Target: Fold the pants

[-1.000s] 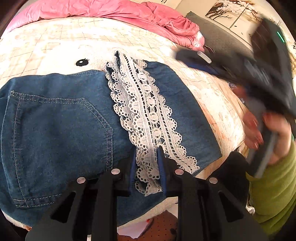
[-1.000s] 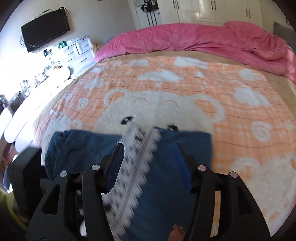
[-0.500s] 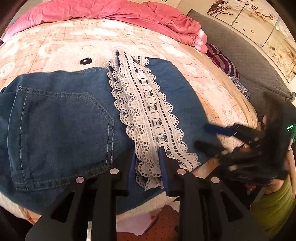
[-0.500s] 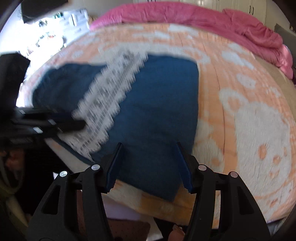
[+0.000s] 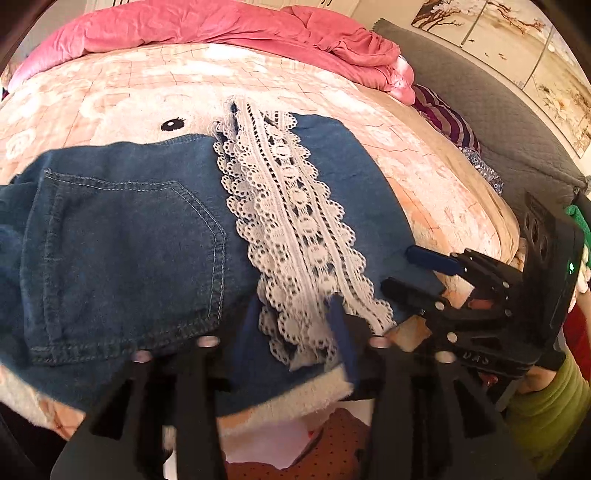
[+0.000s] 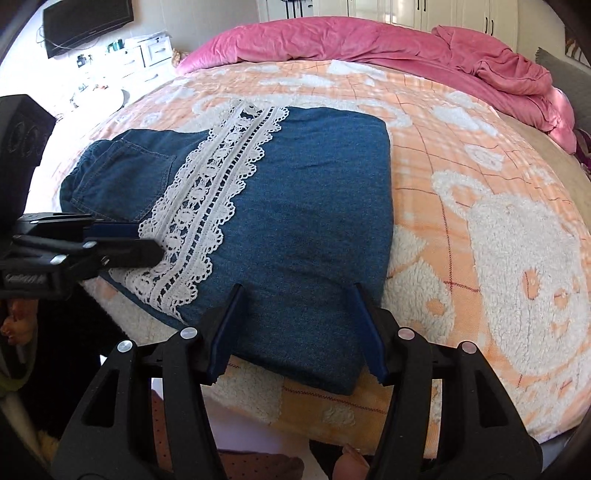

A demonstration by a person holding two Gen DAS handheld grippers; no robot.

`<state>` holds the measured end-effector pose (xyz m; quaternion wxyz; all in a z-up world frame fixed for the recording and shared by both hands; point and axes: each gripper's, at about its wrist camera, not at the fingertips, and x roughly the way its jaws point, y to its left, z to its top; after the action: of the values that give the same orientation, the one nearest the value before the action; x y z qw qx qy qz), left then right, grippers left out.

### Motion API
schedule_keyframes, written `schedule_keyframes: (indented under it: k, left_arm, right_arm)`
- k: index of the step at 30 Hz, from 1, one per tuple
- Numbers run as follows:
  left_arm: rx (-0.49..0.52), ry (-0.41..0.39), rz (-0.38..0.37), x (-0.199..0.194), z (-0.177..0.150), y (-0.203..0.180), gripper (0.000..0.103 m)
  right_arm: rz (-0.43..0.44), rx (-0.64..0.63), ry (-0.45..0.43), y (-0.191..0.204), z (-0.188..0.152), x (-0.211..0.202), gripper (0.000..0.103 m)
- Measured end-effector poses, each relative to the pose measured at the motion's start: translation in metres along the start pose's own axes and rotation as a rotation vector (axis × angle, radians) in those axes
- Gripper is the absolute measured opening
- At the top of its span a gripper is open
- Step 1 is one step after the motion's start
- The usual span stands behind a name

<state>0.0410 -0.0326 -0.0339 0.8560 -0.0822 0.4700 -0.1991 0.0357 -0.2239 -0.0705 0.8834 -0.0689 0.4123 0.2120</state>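
Blue denim pants with a white lace hem lie folded on the bed near its front edge; they also show in the right wrist view, lace on the left. My left gripper is open, its fingers either side of the lace end at the near edge. My right gripper is open, straddling the near denim edge right of the lace. It shows from the side in the left wrist view. The left gripper shows at the left of the right wrist view.
The pants lie on an orange and white bear blanket. A pink duvet is bunched at the far side. A grey sofa with wall pictures stands right; a dresser and TV stand far left.
My right gripper has swung down from above the bed to the pants' near edge, right of the lace. My left gripper has stayed at the lace end, its jaws a little wider.
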Motion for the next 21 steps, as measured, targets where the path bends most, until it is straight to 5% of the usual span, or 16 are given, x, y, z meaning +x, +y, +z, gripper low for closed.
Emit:
schedule_keyframes:
  k: [3, 21]
  left_arm:
    - [0.000, -0.014, 0.012, -0.013, -0.006, 0.000, 0.052]
    - [-0.177, -0.177, 0.138, -0.096, -0.013, 0.054, 0.071]
  right_arm:
    - [0.023, 0.045, -0.014, -0.003, 0.001, -0.010, 0.066]
    - [0.033, 0.073, -0.102, 0.006, 0.015, -0.050, 0.084]
